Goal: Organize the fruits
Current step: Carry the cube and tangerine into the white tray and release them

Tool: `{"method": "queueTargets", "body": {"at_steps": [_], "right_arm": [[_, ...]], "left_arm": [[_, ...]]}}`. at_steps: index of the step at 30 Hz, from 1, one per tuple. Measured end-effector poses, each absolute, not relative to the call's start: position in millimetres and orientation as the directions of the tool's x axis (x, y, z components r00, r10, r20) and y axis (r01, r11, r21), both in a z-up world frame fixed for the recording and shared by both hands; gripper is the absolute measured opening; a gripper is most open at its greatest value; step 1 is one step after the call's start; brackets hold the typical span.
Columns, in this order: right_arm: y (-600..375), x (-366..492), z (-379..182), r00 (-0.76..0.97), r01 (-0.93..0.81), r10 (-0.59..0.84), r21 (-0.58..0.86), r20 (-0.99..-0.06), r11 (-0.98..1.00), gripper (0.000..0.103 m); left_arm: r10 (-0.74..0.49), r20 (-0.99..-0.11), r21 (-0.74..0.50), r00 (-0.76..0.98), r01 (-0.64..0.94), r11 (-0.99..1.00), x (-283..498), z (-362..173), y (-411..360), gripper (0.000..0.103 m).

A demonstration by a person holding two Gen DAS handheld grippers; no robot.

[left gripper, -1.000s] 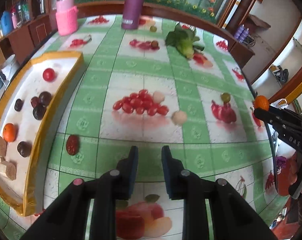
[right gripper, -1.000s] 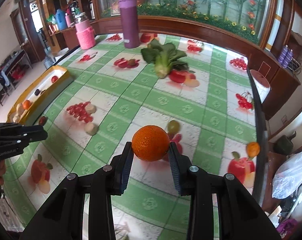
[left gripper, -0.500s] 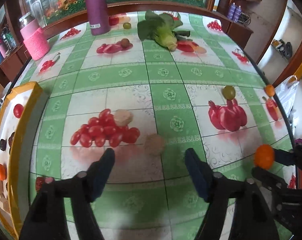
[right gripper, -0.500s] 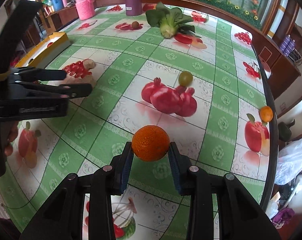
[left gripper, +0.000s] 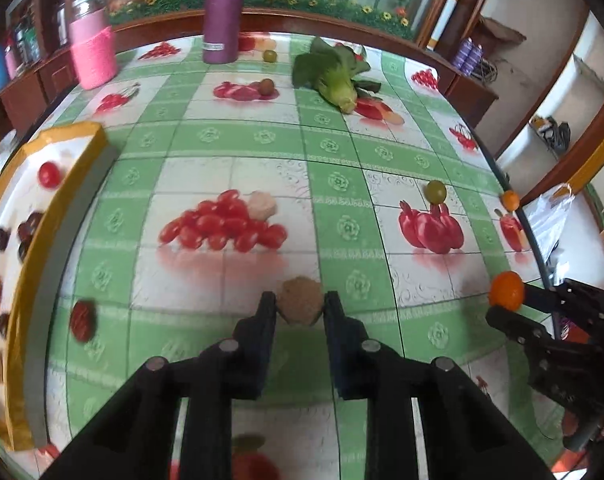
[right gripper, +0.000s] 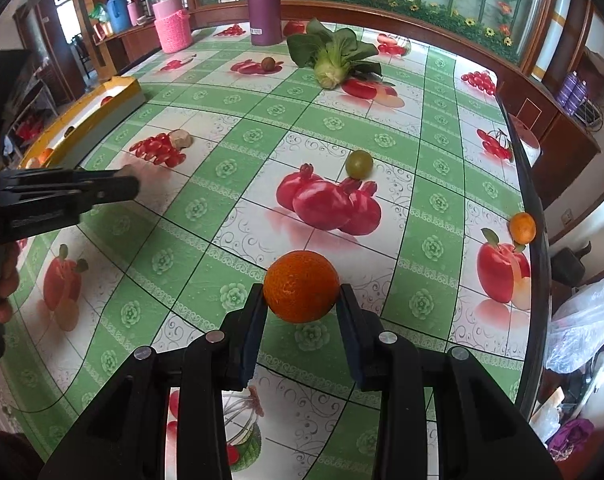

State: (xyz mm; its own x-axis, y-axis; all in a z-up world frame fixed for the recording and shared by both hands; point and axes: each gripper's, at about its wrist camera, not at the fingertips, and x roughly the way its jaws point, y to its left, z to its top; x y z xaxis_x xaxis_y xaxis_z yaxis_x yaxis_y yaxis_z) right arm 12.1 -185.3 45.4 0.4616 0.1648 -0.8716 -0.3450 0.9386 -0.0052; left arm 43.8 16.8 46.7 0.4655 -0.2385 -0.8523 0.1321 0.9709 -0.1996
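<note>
My left claw [left gripper: 300, 308] is now closed on a small tan, rough fruit [left gripper: 301, 305]; half a second ago the jaws stood wide apart around it, and a second ago they were narrow and empty. The pads press on both sides of the fruit, which sits low, close to the tablecloth [left gripper: 342, 168]; I cannot tell if it is already lifted. My right claw [right gripper: 302, 304] holds the orange [right gripper: 301, 286] as before, gripped at its two sides, above the cloth near the front edge of the table.

I judge that both claws are now loaded, so the next thing is to carry the two fruits to the yellow-rimmed tray [left gripper: 68, 136] at the left edge of the table. It already has a red fruit [left gripper: 49, 174], some dark ones and an orange one inside.

Other fruits are not yet collected: a second tan fruit [left gripper: 263, 204] beside the printed tomatoes, a green grape [left gripper: 435, 191] toward the right edge, a small orange [right gripper: 522, 227] right at the right edge, a dark red fruit [left gripper: 82, 320] just beside the tray wall, and two small ones near the far edge.

The cloth is glossy, green and white squares with printed fruit, so prints can be mistaken for real pieces. At the far edge stand a purple flask [left gripper: 222, 12] and a pink-wrapped jar [left gripper: 92, 54], and a leafy green vegetable [left gripper: 336, 74] lies there. Around are wooden cabinets and glass with painted flowers.
</note>
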Motion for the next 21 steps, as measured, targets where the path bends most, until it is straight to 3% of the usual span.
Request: {"method": "queueTargets", "body": {"at_steps": [21], "right_arm": [[-50,24,78,0.438,-0.542,0.275,-0.007,-0.856,0.84,0.033]], "left_arm": [[-0.134,-0.825,-0.233,0.55,-0.115,0.966,-2,71,137,0.027]]}}
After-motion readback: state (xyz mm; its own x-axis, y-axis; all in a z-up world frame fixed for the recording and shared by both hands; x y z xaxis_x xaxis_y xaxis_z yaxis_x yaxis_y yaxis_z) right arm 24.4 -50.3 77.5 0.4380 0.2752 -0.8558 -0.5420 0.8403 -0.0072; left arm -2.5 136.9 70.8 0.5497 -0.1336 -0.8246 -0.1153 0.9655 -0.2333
